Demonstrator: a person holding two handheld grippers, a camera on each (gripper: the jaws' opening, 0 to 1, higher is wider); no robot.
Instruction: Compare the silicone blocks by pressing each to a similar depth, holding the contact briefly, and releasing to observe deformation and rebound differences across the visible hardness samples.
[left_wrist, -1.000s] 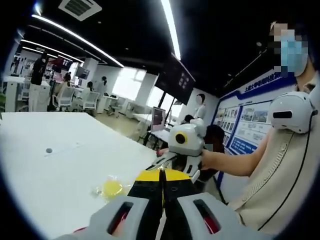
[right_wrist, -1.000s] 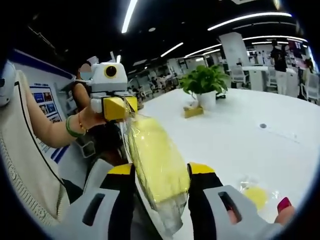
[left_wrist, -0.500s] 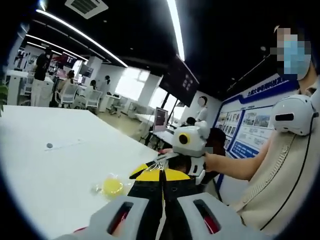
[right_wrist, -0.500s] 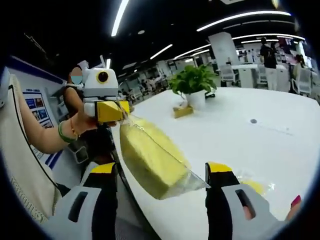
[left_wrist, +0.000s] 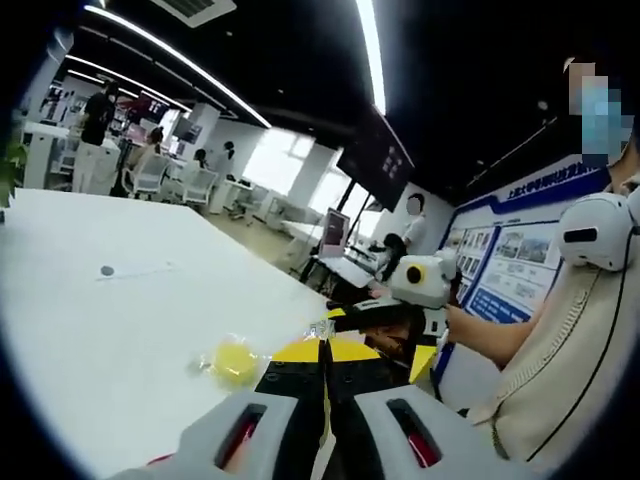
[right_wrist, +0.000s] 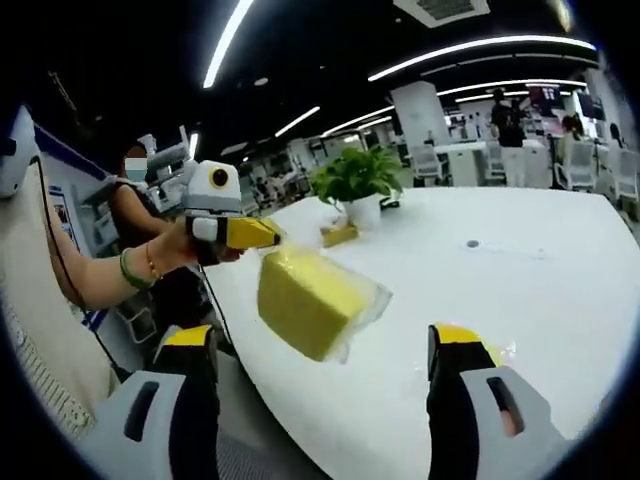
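Both tongs raised: left tongs (right_wrist: 262, 234) pinch bagged block (right_wrist: 308, 301); right tongs (right_wrist: 325, 345) spread.

Count, taking the white counter (right_wrist: 520, 300) as landmark:

- Yellow blocks in clear wrap: two. One large block (right_wrist: 308, 300) hangs in the air over the counter's near edge; one small round piece (left_wrist: 235, 360) lies on the counter.
- Potted plants: one (right_wrist: 358, 185), at the counter's far end.
- Small yellow box (right_wrist: 338, 236): one, on the counter just beside the plant.
- Tools: two, left tool (right_wrist: 262, 234) and right tool (left_wrist: 372, 318).

A potted plant (right_wrist: 357, 183) stands on the table (right_wrist: 520, 290).
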